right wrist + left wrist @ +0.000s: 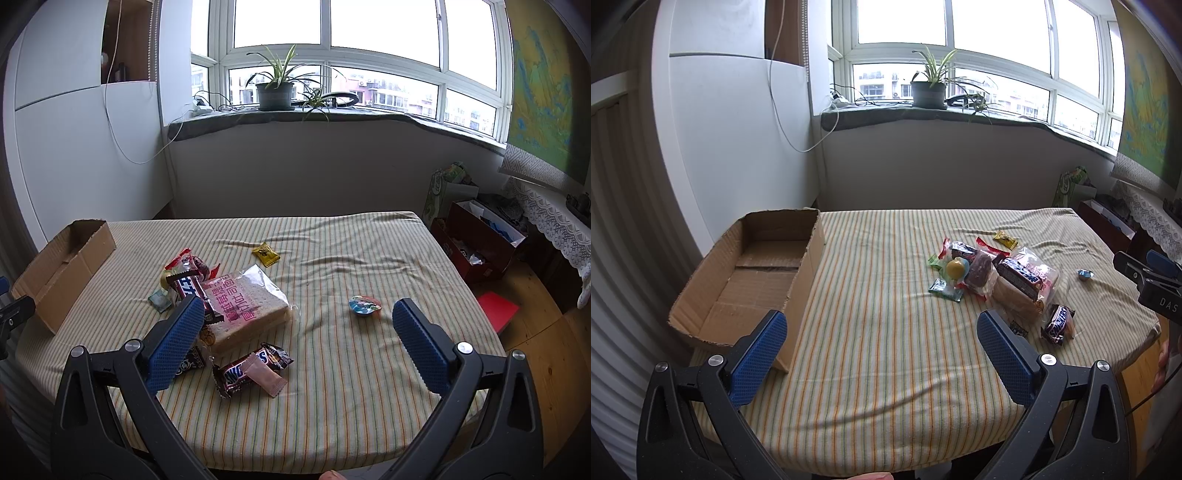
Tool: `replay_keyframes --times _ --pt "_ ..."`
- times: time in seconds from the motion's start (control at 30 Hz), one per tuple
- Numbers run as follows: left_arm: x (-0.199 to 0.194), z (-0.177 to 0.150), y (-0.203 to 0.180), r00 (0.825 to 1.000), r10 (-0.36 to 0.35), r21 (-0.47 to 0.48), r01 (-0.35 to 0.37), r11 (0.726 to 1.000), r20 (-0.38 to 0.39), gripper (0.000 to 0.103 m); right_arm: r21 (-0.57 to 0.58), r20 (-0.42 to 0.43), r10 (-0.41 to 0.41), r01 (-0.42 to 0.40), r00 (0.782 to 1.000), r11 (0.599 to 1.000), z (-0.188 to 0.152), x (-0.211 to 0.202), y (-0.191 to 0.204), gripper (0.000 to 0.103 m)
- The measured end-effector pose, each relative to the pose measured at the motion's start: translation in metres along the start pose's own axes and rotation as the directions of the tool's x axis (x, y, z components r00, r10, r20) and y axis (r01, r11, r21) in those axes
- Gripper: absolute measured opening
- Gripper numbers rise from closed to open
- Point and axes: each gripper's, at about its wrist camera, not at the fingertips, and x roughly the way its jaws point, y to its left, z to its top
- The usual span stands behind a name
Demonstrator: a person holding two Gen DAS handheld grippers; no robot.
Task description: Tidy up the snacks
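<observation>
Left wrist view. The left gripper [882,339] is held above the near edge of the table, jaws spread wide, nothing between them. The cardboard box [750,280] is found at centre left, open-topped and empty as far as can be seen, its long axis running away from the camera; its near corner lies just beside the left blue pad. The snack pile [990,273] is placed right of centre, well apart from the box. A Snickers bar [1058,323] is seen at the pile's near end. The right gripper [1148,280] enters at the right edge; its opening cannot be told here. The box is judged nearer the left gripper.

Right wrist view. The right gripper [299,339] is shown wide open and empty. The Snickers bar [251,369] lies just below and left of the midpoint, long axis running lower left to upper right, a pink sachet [266,376] resting on it. The bread pack [247,310] lies behind it. A small jelly cup [364,306] sits alone between the pads, further off; a yellow sachet [266,254] lies beyond. The right gripper is judged nearer the snacks.

Surface and room. The striped cloth [351,387] is rumpled towards the far side; a potted plant [275,92] stands on the windowsill.
</observation>
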Motion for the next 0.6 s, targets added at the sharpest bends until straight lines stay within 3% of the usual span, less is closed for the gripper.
replay_keyframes --times 0.4,0.6 --pt "0.0 0.0 0.0 1.0 0.0 0.0 0.0 1.0 0.0 0.102 -0.001 0.01 0.001 -0.001 1.0 1.0 -0.003 -0.002 0.001 0.103" --pt "0.017 -0.009 -0.002 0.999 -0.021 0.0 0.021 1.0 -0.034 0.102 -0.004 -0.087 -0.028 0.028 0.996 1.0 -0.036 0.021 -0.01 0.103"
